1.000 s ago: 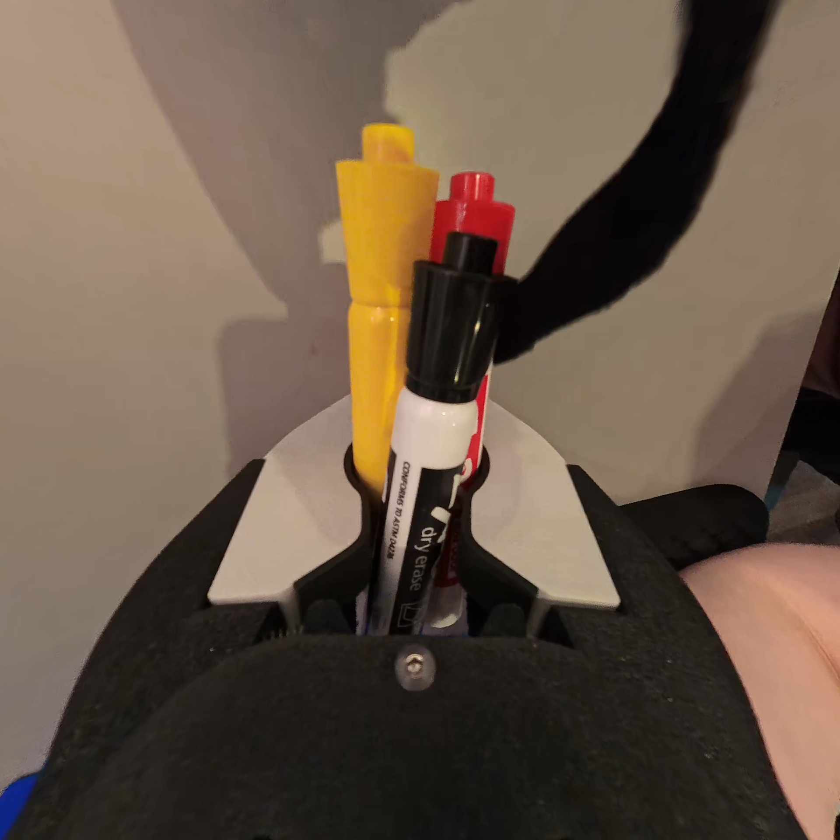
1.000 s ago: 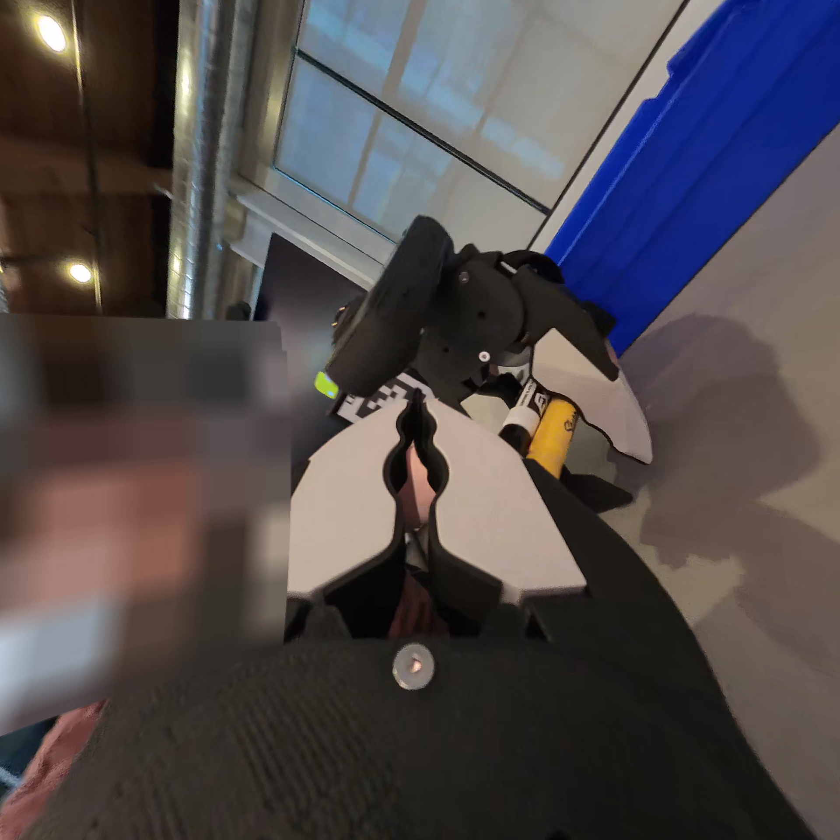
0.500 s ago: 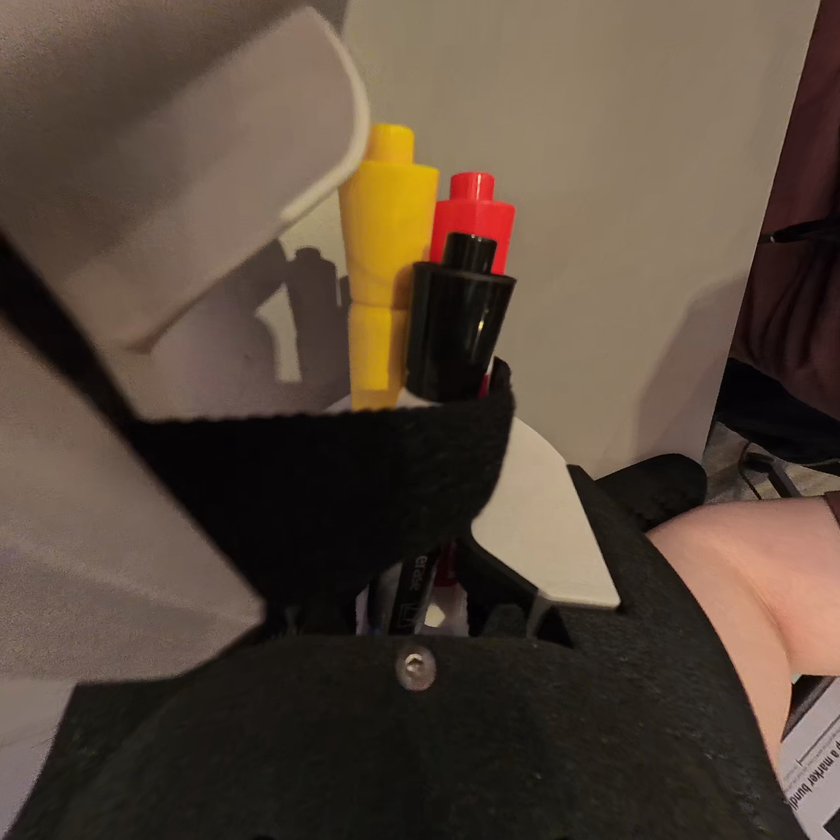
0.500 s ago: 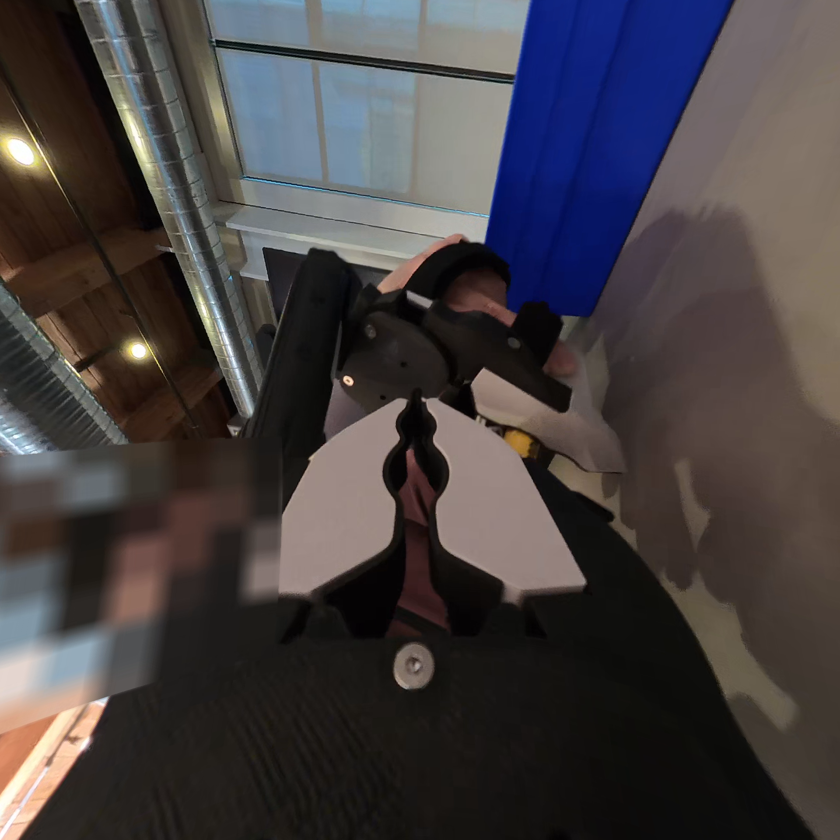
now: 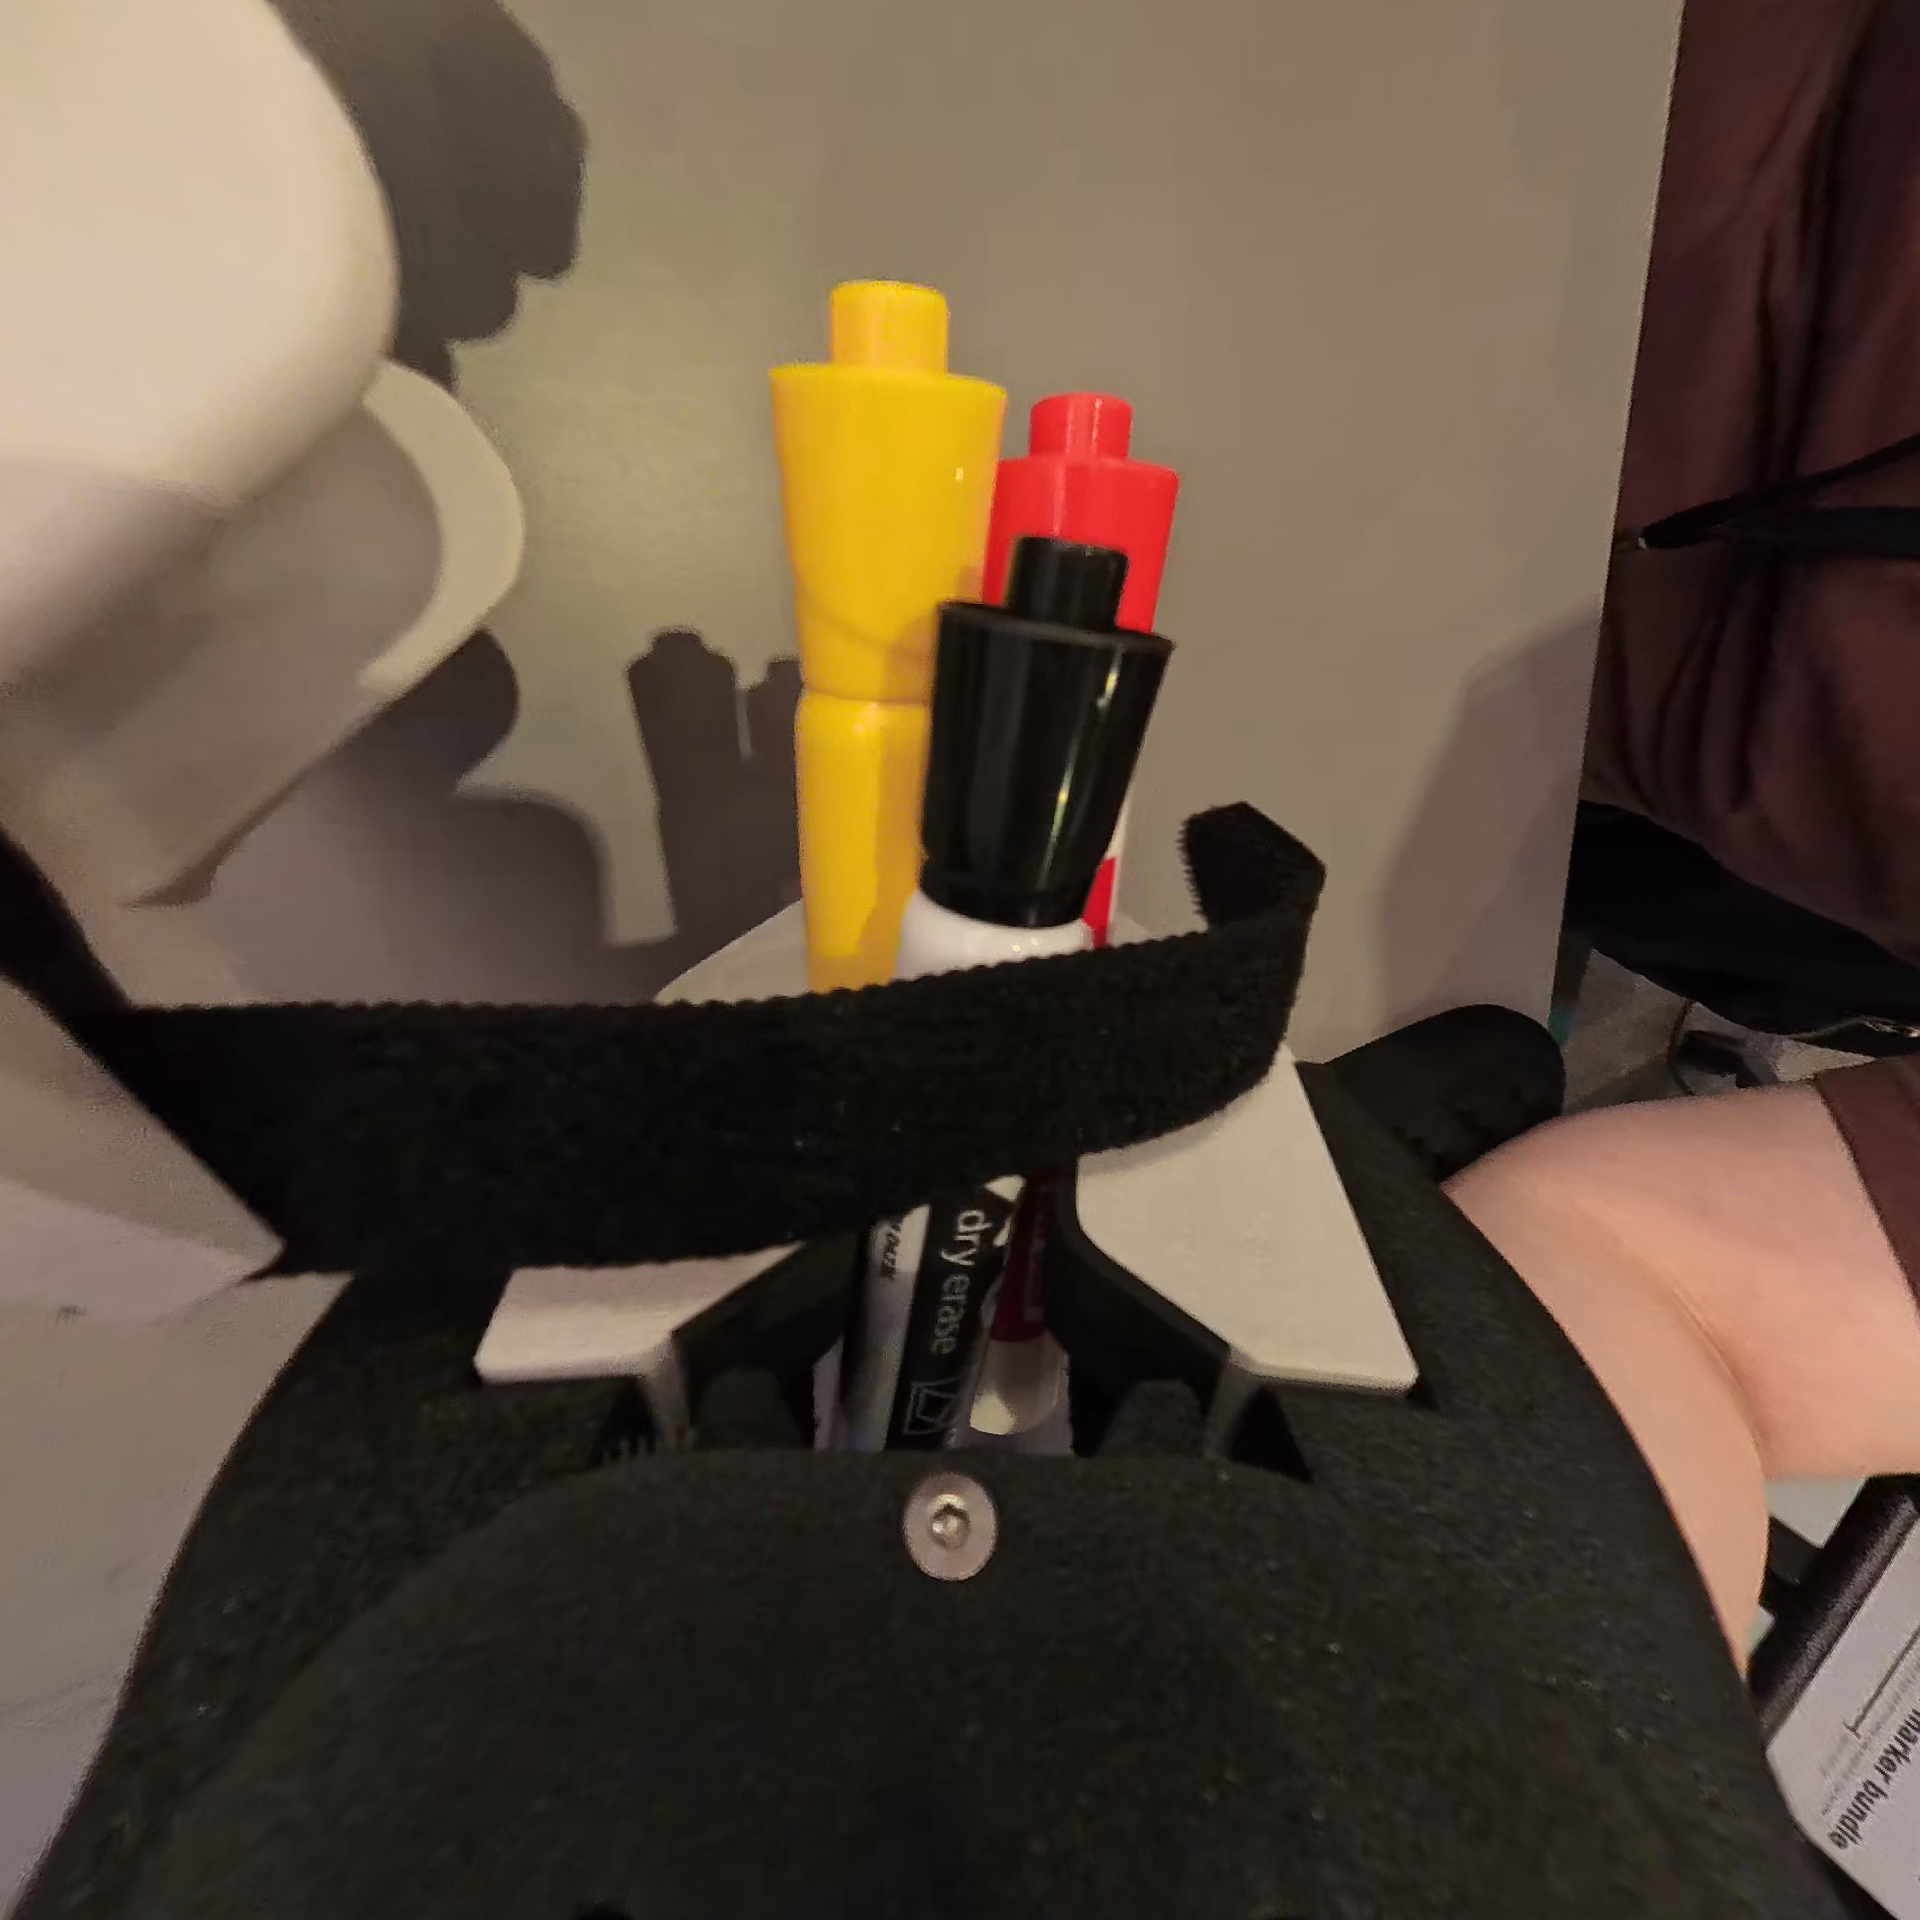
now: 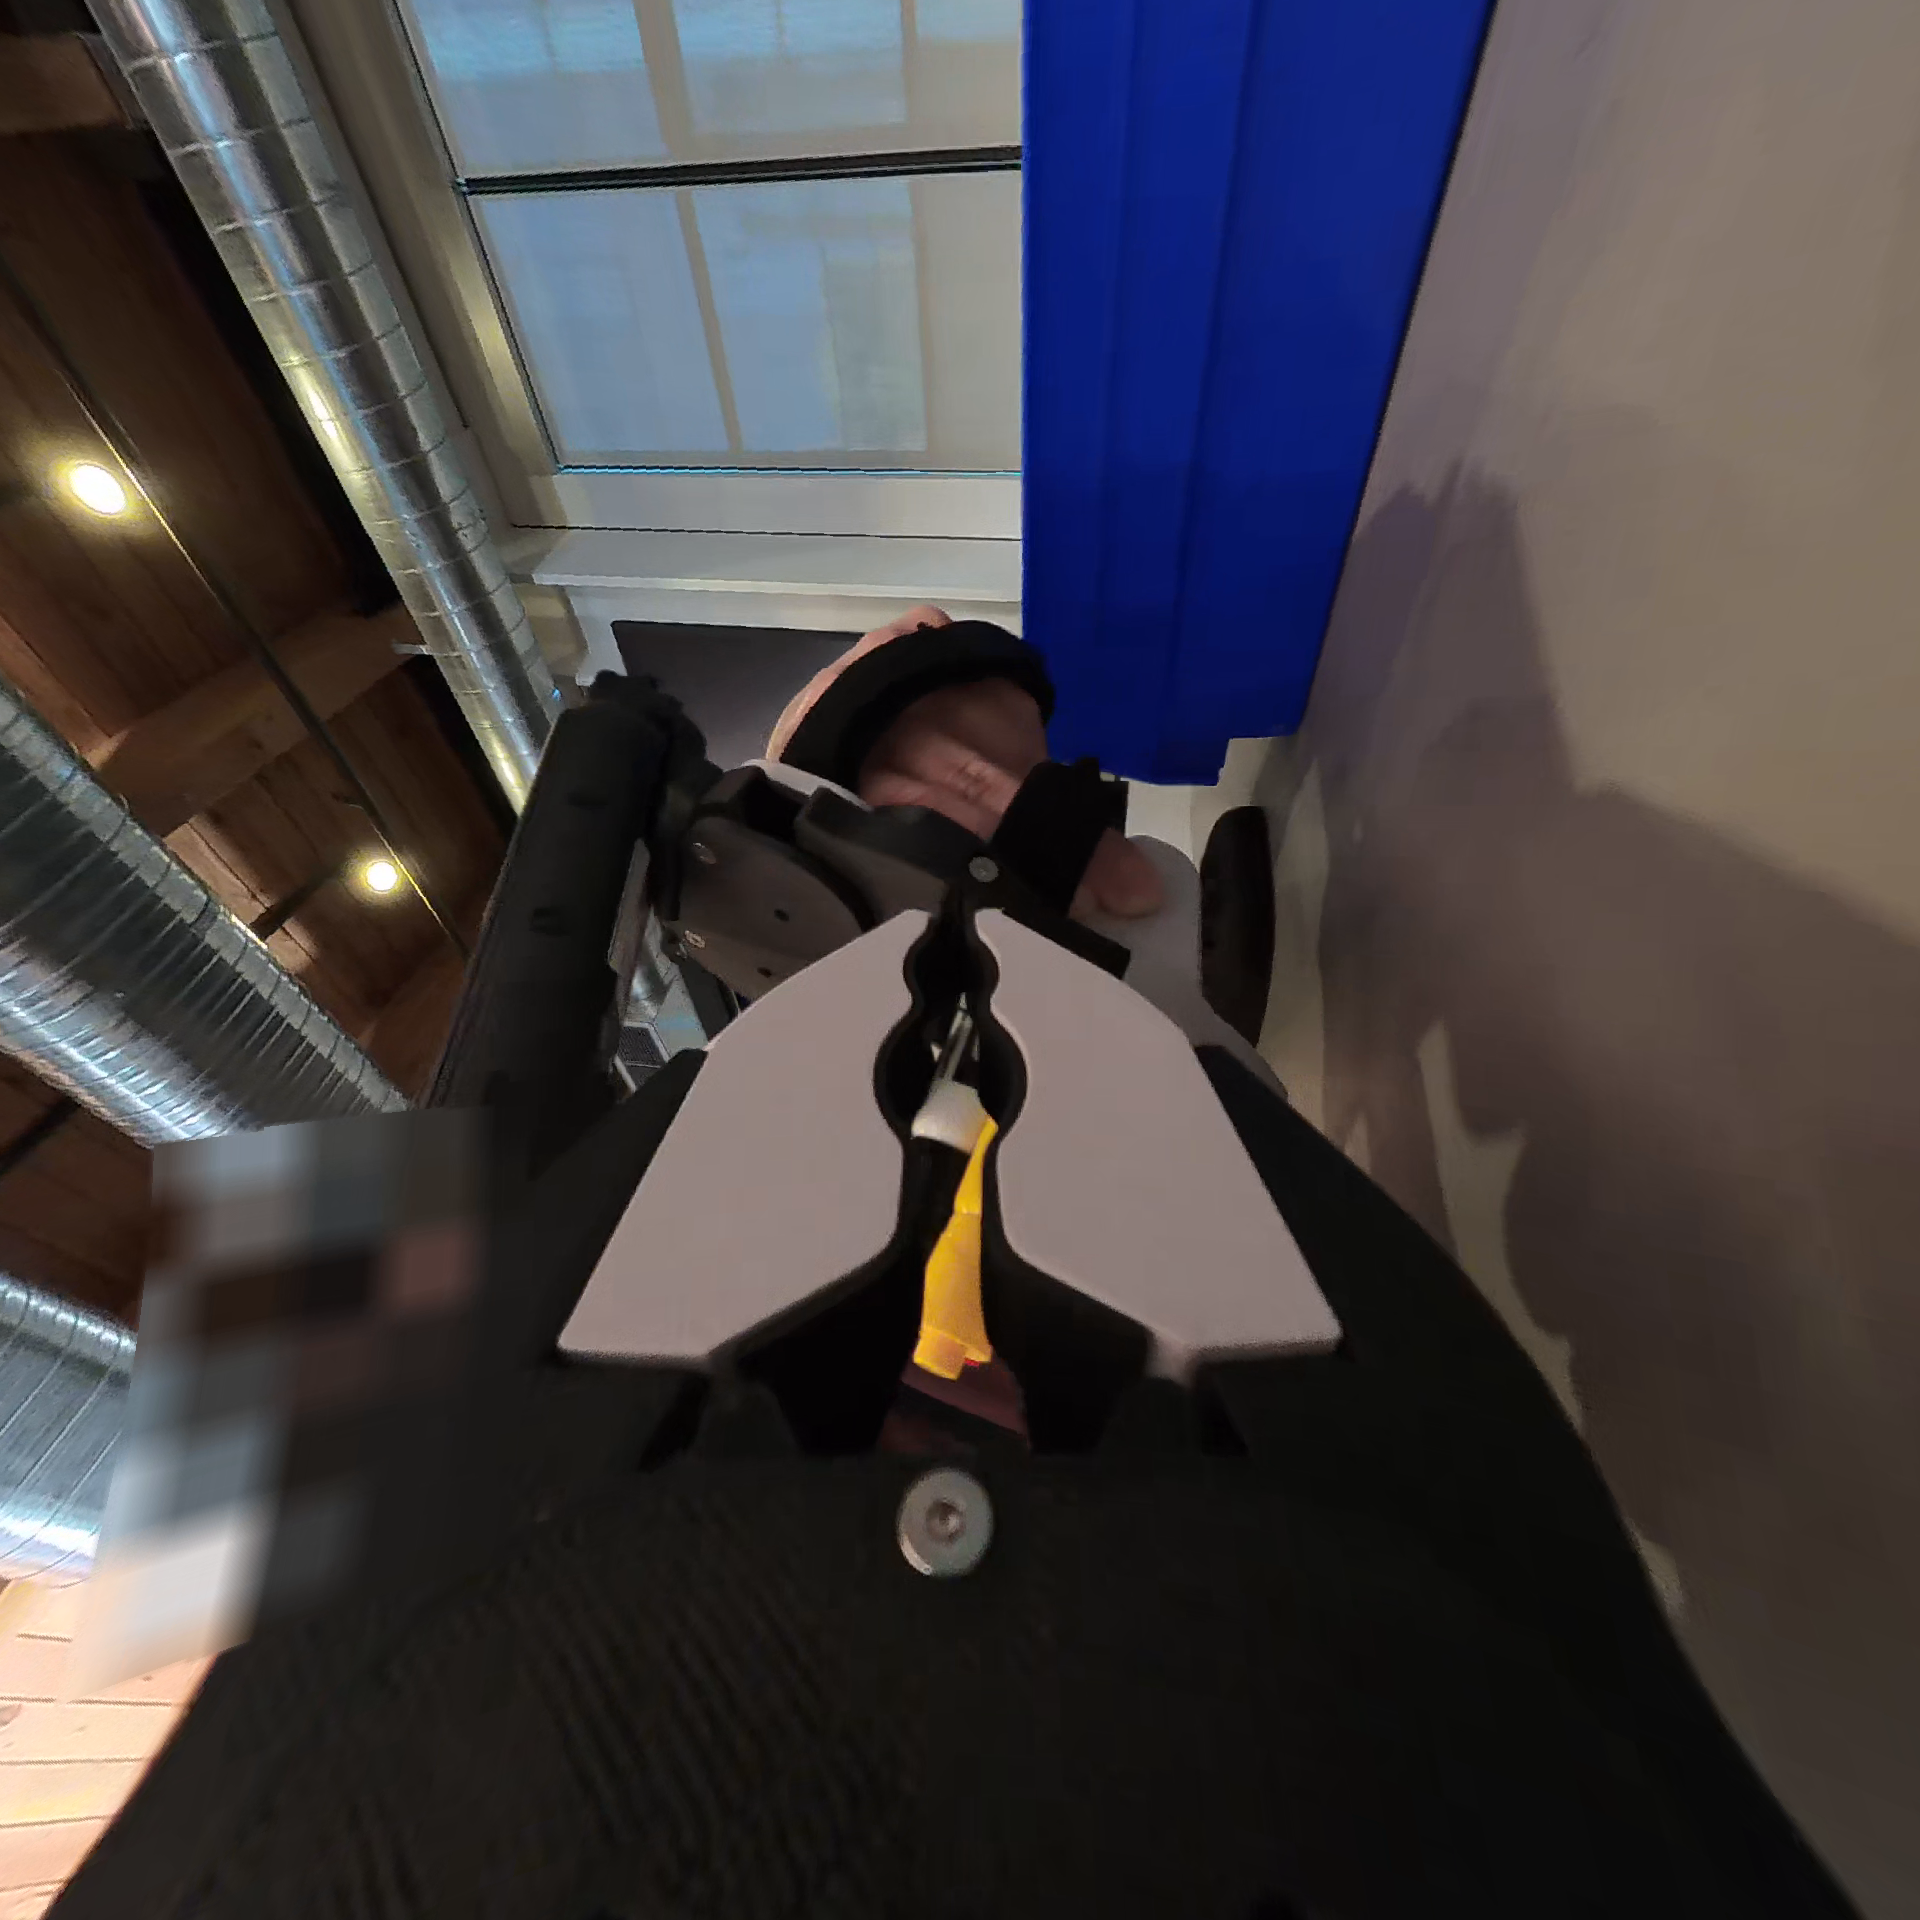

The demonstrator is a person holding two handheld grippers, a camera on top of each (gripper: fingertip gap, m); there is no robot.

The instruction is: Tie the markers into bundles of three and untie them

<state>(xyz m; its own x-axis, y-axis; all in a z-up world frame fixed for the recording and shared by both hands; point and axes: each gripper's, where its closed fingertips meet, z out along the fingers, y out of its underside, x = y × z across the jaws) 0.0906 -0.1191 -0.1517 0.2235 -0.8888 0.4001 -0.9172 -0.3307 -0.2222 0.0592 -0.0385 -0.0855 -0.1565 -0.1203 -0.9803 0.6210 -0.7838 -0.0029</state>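
My left gripper (image 5: 971,982) is shut on three upright markers: yellow (image 5: 883,540), red (image 5: 1091,499) and black-capped (image 5: 1039,748). A black hook-and-loop strap (image 5: 727,1101) runs across the front of the markers, and its free end curls behind them on the right. It stretches left to my right gripper's blurred white fingers (image 5: 208,623). In the right wrist view my right gripper (image 6: 951,925) has its jaws together, pinching the strap. The yellow marker (image 6: 951,1278) shows through the gap behind the tips. The left gripper's body (image 6: 821,894) is just beyond.
A pale grey surface (image 5: 1351,416) lies behind the markers. A person's arm (image 5: 1662,1299) and dark red sleeve are at the right. A paper sheet (image 5: 1849,1714) is at the lower right. A blue bin (image 6: 1226,364) stands past the grippers.
The strap has been pulled across the front of the markers toward the left. It now lies flatter and wider, with its end curled behind. The right gripper has swung nearer to the left one.
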